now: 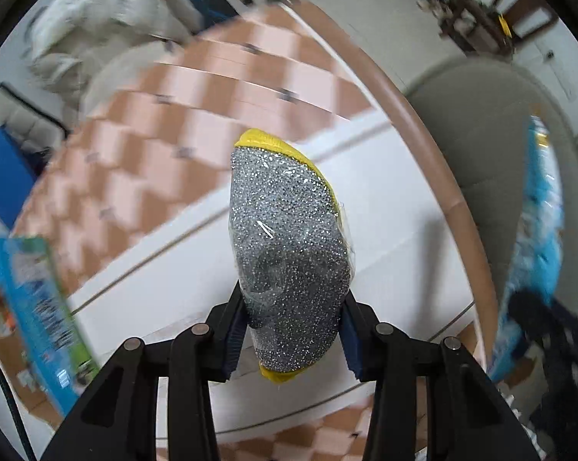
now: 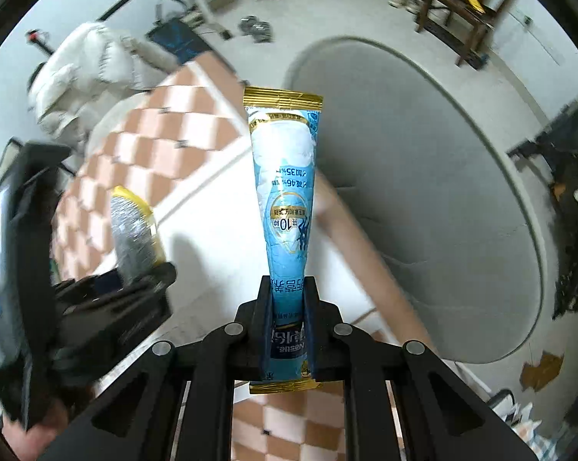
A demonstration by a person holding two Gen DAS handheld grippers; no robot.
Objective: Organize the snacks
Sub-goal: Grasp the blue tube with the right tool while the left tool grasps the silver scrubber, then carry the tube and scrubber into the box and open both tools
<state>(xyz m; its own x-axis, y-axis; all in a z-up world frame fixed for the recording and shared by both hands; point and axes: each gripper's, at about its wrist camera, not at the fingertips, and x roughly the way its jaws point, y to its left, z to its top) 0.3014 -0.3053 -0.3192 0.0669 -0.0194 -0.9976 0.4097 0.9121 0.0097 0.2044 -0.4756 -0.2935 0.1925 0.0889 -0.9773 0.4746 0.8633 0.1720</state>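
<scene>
The left gripper [image 1: 292,330] is clamped on a glittery silver packet with yellow edges [image 1: 289,246], which fills the centre of the left wrist view above the white tabletop [image 1: 385,238]. The right gripper [image 2: 289,326] pinches a long blue-and-white stick sachet [image 2: 285,199], standing upright mid-frame. A blue box [image 1: 39,319] lies at lower left on the checkered cloth [image 1: 196,88].

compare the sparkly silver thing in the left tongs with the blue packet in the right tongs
The silver pad is broad, rounded, glittery, yellow-edged and clear-wrapped; the blue packet is slim, printed and gold-banded at both ends. The left tongs spread wide around the pad; the right tongs pinch the packet narrowly. Both are held off the white surface.
</scene>
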